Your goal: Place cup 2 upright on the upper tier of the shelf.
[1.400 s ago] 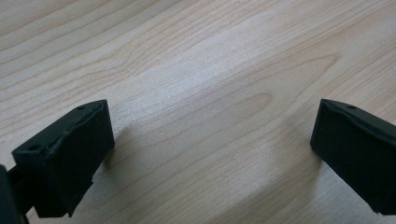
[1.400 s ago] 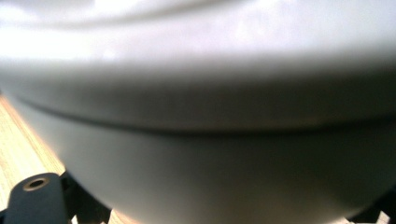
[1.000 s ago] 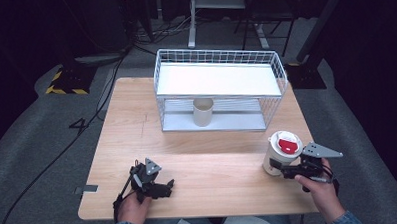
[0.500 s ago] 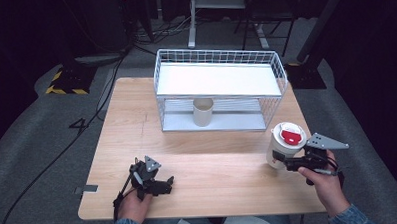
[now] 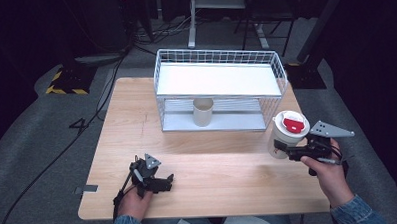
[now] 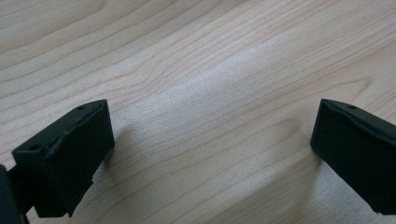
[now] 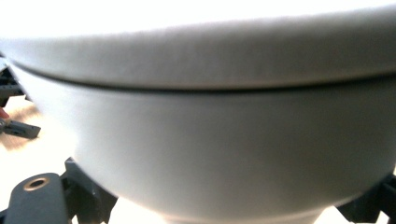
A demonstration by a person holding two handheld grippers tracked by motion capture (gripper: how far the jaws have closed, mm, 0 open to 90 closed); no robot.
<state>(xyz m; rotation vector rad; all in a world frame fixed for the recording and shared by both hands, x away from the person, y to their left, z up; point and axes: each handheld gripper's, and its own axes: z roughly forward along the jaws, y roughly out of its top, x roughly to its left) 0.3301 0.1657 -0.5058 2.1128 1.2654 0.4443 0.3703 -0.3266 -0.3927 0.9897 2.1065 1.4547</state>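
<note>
You stand at a light wood table (image 5: 229, 181) on grey carpet (image 5: 33, 158). The room beyond is dark, with a white desk frame (image 5: 218, 11) behind. Hazard tape (image 5: 65, 89) and cables (image 5: 101, 103) lie left.

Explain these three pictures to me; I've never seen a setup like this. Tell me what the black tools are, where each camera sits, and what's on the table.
A person sits at a wooden table holding a black hand tool with a two-jaw claw in each hand. The overhead picture looks down from above. The other two come from cameras riding on each tool. The left claw is open over bare wood, holding nothing. The right claw grips a white cup with a red-marked lid, seen very close in its own camera. At the back stands a wire rack with a paper cup on its lower shelf.
</note>
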